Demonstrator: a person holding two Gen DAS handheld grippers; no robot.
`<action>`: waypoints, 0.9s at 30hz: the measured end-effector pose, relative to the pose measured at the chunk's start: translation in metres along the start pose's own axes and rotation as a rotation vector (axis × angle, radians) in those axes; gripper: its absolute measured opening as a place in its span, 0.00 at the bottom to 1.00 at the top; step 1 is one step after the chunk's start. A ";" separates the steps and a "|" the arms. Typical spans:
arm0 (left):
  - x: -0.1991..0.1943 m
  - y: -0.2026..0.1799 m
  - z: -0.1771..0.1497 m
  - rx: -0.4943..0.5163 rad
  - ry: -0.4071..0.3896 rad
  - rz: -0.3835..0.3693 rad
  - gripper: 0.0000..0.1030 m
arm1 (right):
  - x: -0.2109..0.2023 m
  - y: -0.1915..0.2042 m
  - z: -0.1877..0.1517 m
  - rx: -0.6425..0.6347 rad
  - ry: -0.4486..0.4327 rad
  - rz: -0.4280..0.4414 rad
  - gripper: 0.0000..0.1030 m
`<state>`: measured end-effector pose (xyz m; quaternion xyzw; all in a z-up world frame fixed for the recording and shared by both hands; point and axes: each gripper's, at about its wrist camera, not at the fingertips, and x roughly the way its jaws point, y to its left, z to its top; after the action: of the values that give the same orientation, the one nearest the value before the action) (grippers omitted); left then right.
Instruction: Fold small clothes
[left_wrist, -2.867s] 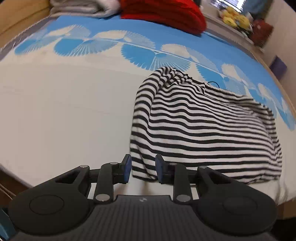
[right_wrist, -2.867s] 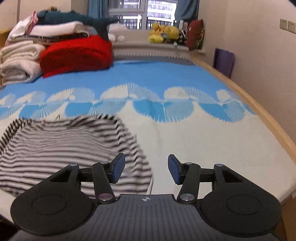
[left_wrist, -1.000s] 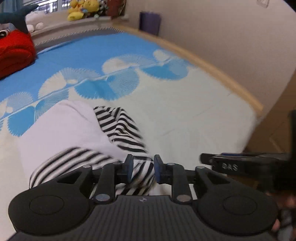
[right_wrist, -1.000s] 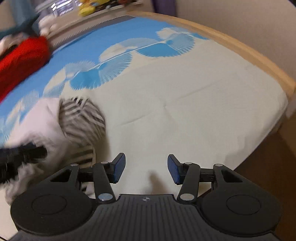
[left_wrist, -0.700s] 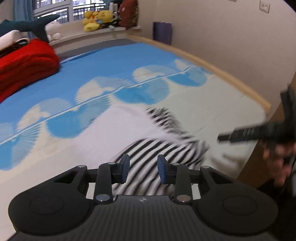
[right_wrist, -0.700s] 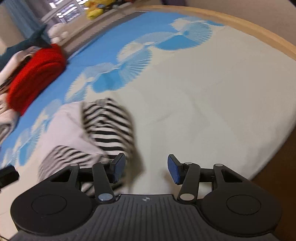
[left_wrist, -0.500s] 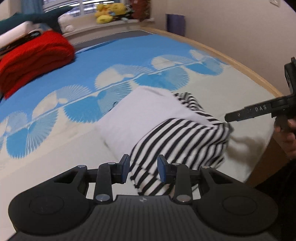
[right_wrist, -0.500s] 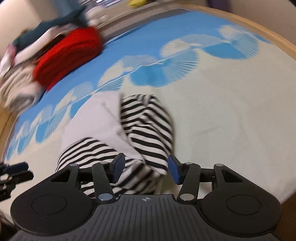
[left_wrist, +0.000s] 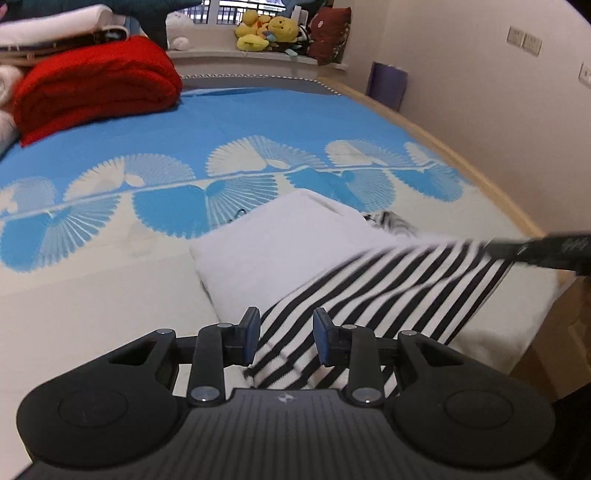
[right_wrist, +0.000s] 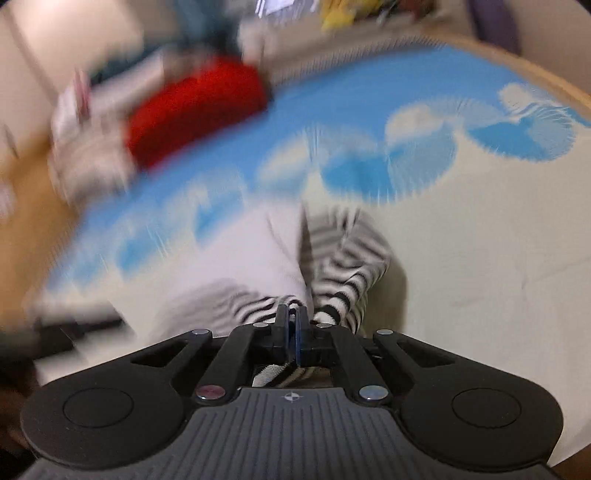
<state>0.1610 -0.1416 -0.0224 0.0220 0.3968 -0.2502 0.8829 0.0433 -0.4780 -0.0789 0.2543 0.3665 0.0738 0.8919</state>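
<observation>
Covering bed (left_wrist: 424, 122): blue fan-print sheet (left_wrist: 258, 122); red blanket (left_wrist: 96, 85) far end.

black-and-white striped garment (left_wrist: 388, 291), red blanket (left_wrist: 92, 85), blue-and-cream bedspread (left_wrist: 258, 122)

One striped garment (left_wrist: 391, 291), black-and-white with a plain white inner side, on one bed (left_wrist: 92, 306). One red folded blanket (left_wrist: 92, 85) at the far end. Two grippers: left gripper (left_wrist: 285, 334), right gripper (right_wrist: 292, 332). One purple box (left_wrist: 386, 90) by the wall. Several plush toys (left_wrist: 266, 33) on the sill, count unclear.
</observation>
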 end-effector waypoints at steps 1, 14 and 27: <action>0.005 -0.002 -0.002 -0.001 0.003 -0.014 0.34 | -0.015 -0.008 0.001 0.049 -0.039 0.027 0.02; 0.069 -0.027 -0.043 0.232 0.288 -0.070 0.36 | 0.051 -0.033 -0.049 -0.069 0.438 -0.339 0.01; 0.055 0.018 0.007 -0.008 0.058 0.028 0.40 | 0.012 -0.013 -0.019 -0.097 0.072 -0.280 0.43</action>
<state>0.2046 -0.1505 -0.0597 0.0312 0.4229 -0.2354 0.8745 0.0381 -0.4783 -0.1041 0.1542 0.4263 -0.0247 0.8910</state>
